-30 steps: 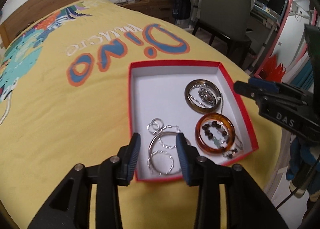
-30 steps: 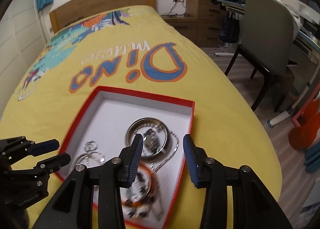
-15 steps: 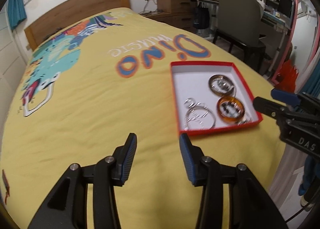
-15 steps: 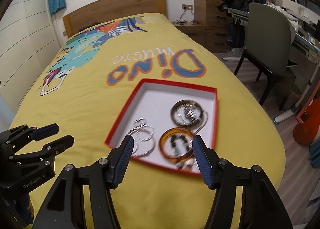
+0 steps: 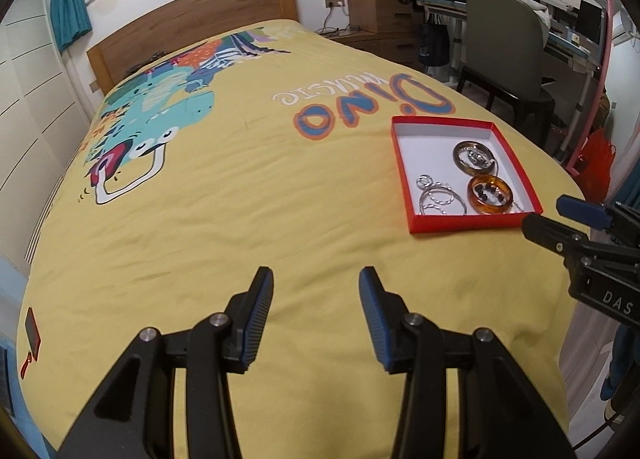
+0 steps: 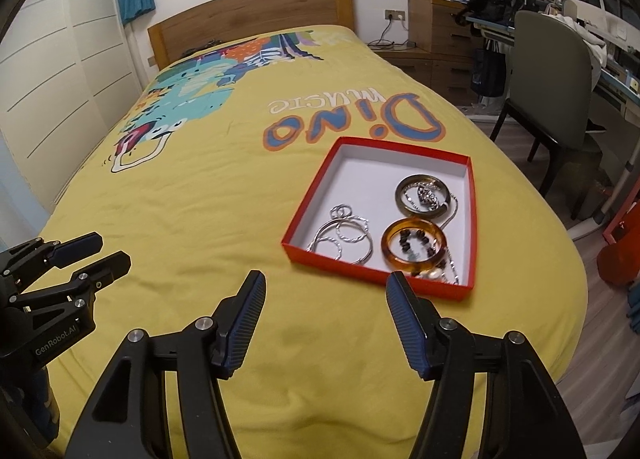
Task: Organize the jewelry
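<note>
A shallow red box [image 5: 472,223] [image 6: 372,271] with a white floor lies on the yellow bedspread, to the right of centre. In it are an amber bangle [image 5: 474,199] [image 6: 390,247] ringing a dark beaded bracelet [image 6: 414,239], a dark bangle [image 5: 458,155] [image 6: 400,195] around silver pieces, and silver hoops [image 5: 440,195] [image 6: 340,235]. My left gripper [image 5: 316,279] [image 6: 112,251] hangs open over bare bedspread, well left of and nearer than the box. Just short of the box's near edge, my right gripper [image 6: 324,283] [image 5: 548,215] is open with nothing between its fingers.
The yellow bedspread [image 5: 240,199] carries a dinosaur print and "Dino music" lettering. A wooden headboard [image 6: 248,27] stands at the far end. A grey chair [image 6: 552,91], a desk and wooden drawers [image 6: 436,31] are right of the bed. The bed's edge drops to the floor just past the box.
Both grippers have pulled back and up from over the box, which now lies farther off. Both pairs of jaws stand wider than a second ago. The jewelry has not moved.
</note>
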